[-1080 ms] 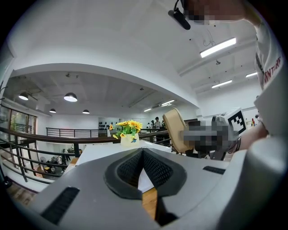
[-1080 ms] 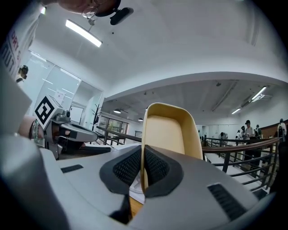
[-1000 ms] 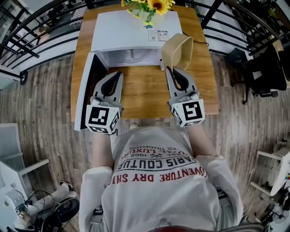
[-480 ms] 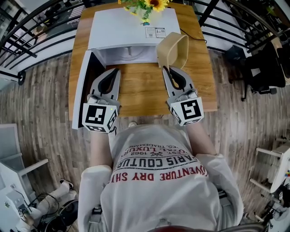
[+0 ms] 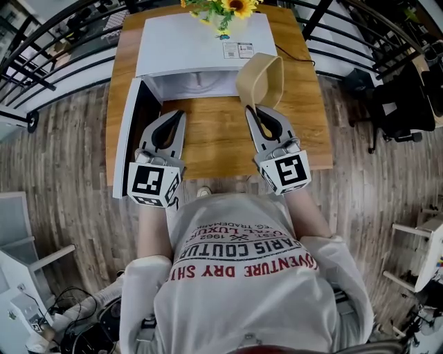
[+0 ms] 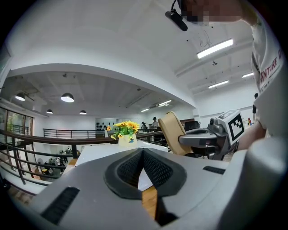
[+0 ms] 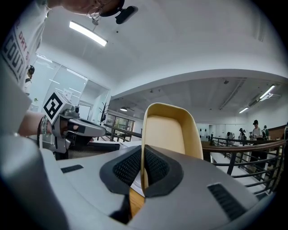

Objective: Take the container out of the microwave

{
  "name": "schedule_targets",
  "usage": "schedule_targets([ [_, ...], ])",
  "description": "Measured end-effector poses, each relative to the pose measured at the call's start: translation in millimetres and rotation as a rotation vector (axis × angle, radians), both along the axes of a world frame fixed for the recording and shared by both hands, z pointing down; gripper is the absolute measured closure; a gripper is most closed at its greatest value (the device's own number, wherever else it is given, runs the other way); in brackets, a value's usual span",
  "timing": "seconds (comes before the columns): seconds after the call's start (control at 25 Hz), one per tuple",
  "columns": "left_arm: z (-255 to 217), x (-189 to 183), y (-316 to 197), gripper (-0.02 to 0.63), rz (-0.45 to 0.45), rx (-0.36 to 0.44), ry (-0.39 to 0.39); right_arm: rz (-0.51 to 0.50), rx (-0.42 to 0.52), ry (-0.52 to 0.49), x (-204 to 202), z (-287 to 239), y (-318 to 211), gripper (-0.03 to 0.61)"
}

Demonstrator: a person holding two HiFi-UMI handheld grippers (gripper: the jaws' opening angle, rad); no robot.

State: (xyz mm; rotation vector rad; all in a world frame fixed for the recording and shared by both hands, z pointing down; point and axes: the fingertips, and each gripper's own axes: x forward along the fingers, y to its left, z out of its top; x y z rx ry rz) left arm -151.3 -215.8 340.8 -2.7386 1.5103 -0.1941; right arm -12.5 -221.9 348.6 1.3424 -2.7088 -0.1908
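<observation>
The beige container [image 5: 261, 79] is outside the microwave [image 5: 201, 45], tipped up on edge above the table just before the oven's right front corner. The right gripper [image 5: 253, 110] has its jaws pinched narrow on the container's rim, and the left gripper [image 5: 176, 116], jaws closed together on nothing, hovers beside the open door [image 5: 130, 131]. The white microwave sits on a bare wooden table [image 5: 214, 142] with a pot of sunflowers [image 5: 223, 10] behind it, on a plank floor [image 5: 62, 162] ringed by black railings [image 5: 41, 48].
</observation>
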Motion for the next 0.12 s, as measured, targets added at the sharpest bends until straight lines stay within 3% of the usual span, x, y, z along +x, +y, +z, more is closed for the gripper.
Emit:
schedule_targets([
  [0.12,-3.9,-0.3,1.6,0.601,0.003,0.007,0.009,0.011,-0.002,-0.003,0.3,-2.1,0.8,0.546],
])
